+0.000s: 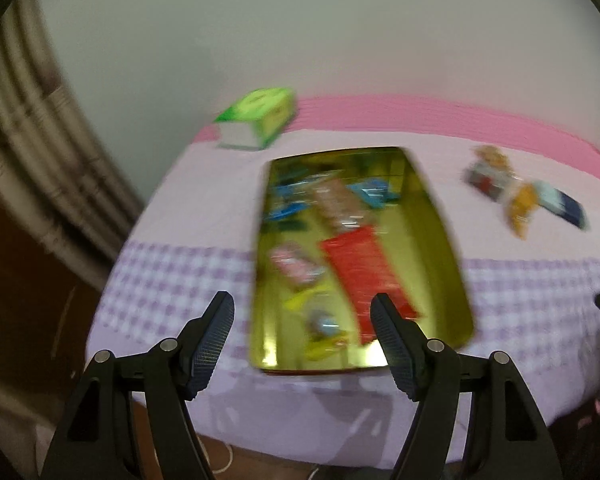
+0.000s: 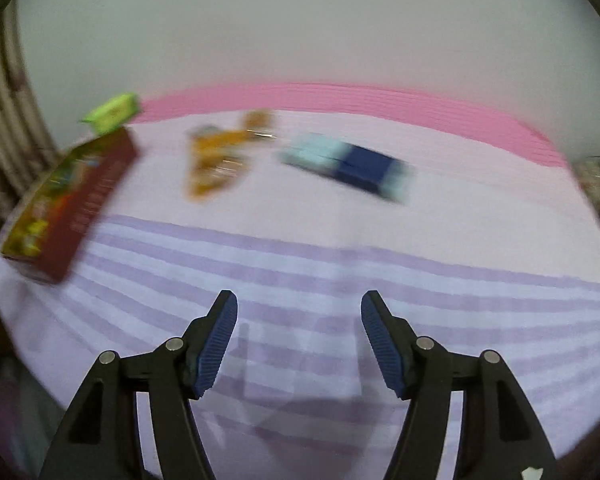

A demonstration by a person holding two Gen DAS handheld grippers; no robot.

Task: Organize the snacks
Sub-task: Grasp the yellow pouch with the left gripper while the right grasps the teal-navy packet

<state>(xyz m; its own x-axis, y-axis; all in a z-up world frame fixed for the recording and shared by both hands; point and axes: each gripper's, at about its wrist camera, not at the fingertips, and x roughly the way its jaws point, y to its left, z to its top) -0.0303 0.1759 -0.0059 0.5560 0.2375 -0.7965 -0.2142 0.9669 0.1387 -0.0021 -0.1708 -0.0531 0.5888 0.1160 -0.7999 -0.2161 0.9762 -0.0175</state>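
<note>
Hovering my left gripper [image 1: 302, 308] with jaws apart and empty over the near end of the gold rectangular metal tin [image 1: 444, 240], red flat snack packet [image 1: 360, 268] inside it, my right gripper [image 2: 299, 306] gaping empty above the lilac checked tablecloth [image 2: 340, 232], orange crinkly snack bag [image 2: 216, 164] and light-and-dark blue packet [image 2: 348, 164] lying loose to the tin's right

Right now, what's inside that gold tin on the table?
The gold tin holds a long red packet, blue wrappers, a pink one and yellowish ones near the front. Blur hides labels, and whatever lies beneath the packets is covered.
</note>
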